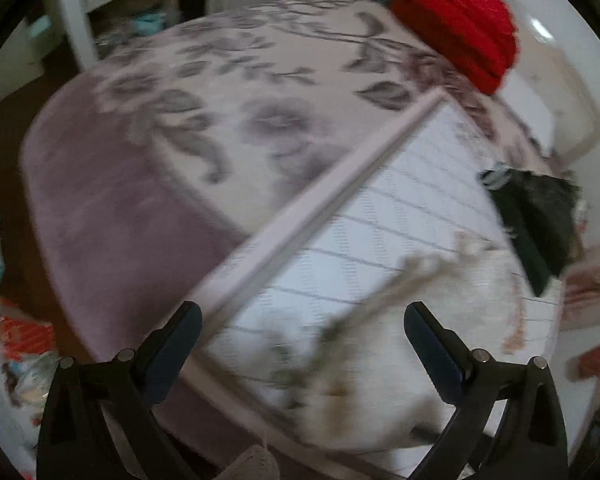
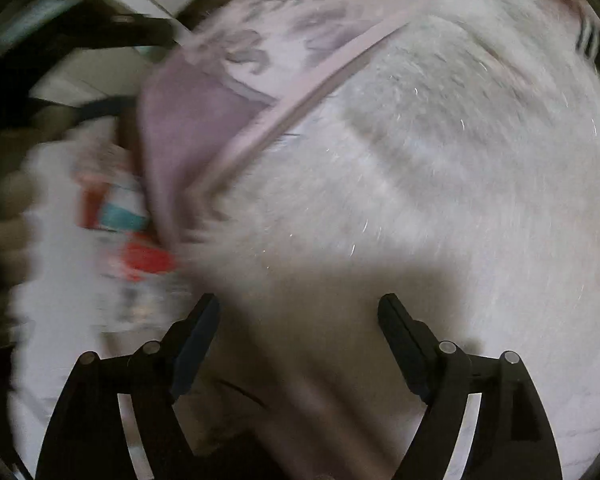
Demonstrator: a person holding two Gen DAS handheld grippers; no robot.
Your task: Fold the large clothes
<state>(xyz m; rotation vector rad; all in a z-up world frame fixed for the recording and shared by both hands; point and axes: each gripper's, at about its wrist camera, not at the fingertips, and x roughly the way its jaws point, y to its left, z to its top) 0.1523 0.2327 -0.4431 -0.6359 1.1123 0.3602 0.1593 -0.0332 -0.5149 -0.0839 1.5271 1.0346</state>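
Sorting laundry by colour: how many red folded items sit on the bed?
1: a red folded garment at the far right corner of the bed. More may be hidden; the right wrist view is blurred.

The bed (image 1: 100, 184) carries a mauve floral cover. Directly on it lie a folded red textile (image 1: 460, 20) at the far edge, a dark garment (image 1: 540, 216) and a white fuzzy garment (image 2: 440, 180).

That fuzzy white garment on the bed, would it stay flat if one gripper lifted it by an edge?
Probably not. The fuzzy white garment lies in soft humps with no crisp edges, so it would likely droop and bunch. Its fluffy pile suggests it is bulky yet fairly light. The open right gripper should grip the nap easily.
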